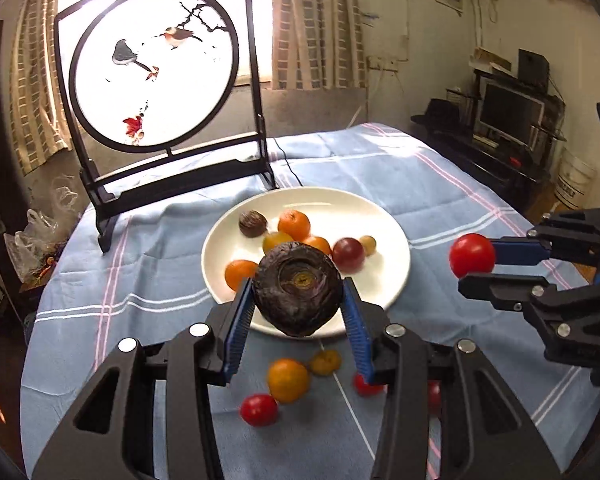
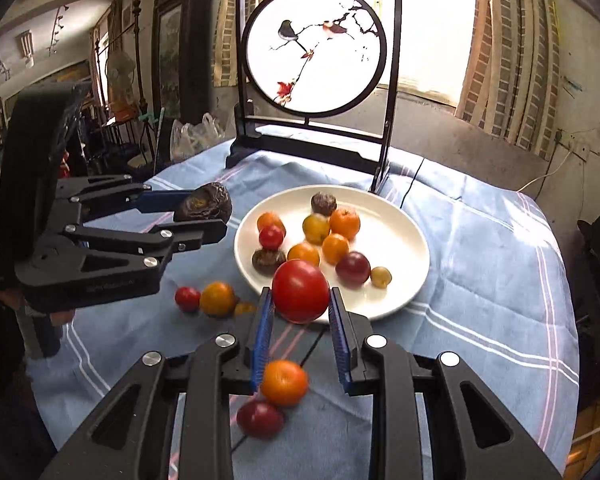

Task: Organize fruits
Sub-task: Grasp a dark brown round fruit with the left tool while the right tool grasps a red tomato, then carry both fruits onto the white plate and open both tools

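Observation:
My left gripper [image 1: 298, 292] is shut on a dark wrinkled fruit [image 1: 297, 288] and holds it above the near rim of the white plate [image 1: 388, 280]. It also shows in the right wrist view [image 2: 216, 216] with the dark fruit [image 2: 204, 202]. My right gripper [image 2: 300, 300] is shut on a red tomato [image 2: 300, 291] above the plate's near rim [image 2: 404, 296]. In the left wrist view the right gripper [image 1: 478, 266] holds the tomato [image 1: 472, 255] right of the plate. The plate holds several small orange, red, yellow and dark fruits.
Loose fruits lie on the blue striped cloth in front of the plate: an orange one [image 2: 284, 382], a dark red one [image 2: 259, 418], a red one [image 2: 187, 299] and an orange one [image 2: 217, 299]. A black-framed round bird screen [image 1: 156, 68] stands behind the plate.

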Demonstrator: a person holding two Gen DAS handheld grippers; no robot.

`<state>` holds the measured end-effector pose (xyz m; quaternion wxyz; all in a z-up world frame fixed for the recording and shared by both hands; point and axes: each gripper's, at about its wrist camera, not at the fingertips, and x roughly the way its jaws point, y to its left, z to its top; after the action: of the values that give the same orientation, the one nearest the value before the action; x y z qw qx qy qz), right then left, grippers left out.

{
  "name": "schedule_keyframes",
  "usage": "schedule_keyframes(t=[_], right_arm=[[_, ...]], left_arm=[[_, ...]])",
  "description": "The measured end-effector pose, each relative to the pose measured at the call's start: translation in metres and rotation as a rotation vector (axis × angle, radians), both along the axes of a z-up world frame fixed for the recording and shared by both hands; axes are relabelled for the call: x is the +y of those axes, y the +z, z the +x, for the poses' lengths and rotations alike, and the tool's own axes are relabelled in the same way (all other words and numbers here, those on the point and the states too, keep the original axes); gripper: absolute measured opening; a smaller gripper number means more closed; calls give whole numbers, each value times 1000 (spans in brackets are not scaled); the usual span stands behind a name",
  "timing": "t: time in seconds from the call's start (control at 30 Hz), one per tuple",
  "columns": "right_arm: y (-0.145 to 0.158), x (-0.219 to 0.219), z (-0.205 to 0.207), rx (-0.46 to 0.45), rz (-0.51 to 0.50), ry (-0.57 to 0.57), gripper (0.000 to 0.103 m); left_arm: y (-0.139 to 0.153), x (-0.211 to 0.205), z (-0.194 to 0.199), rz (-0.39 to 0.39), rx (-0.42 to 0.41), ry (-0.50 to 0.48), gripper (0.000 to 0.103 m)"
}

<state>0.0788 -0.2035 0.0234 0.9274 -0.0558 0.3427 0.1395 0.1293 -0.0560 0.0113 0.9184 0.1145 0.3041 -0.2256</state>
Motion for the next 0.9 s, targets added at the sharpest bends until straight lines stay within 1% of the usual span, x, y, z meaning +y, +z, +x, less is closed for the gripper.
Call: schedule_keyframes(t=[0.07, 0.2, 0.3, 0.37, 0.4, 0.47, 0.53, 0.6, 0.73, 0.9], right_arm=[[3, 0, 20, -7, 35, -15, 28], [3, -2, 53, -21, 81, -52, 28], [-4, -7, 77, -20, 112, -105, 28], [-16, -12, 90, 8, 164, -126, 28], [-21, -13, 95, 13, 169, -138, 28], [-30, -12, 102, 19, 161, -148, 28], [-38, -13, 106, 31, 175, -149, 28], [-46, -11, 109, 48, 152, -150, 28], [-55, -10, 112, 67, 137, -155, 28], [-55, -8, 111, 64, 132, -154, 29]], left_arm=[[4, -5, 15, 15, -24, 37, 43], [0, -15, 42, 15, -25, 58, 43], [-6, -21, 60, 2, -9, 67, 43], [-14, -24, 71, 9, -1, 79, 43], [-19, -26, 75, 15, 6, 82, 43], [-29, -27, 82, 20, 20, 90, 43], [-38, -27, 87, 35, 37, 99, 43], [-44, -25, 90, 51, 39, 105, 43], [-49, -24, 93, 54, 52, 112, 43], [-49, -25, 93, 56, 49, 107, 43]])
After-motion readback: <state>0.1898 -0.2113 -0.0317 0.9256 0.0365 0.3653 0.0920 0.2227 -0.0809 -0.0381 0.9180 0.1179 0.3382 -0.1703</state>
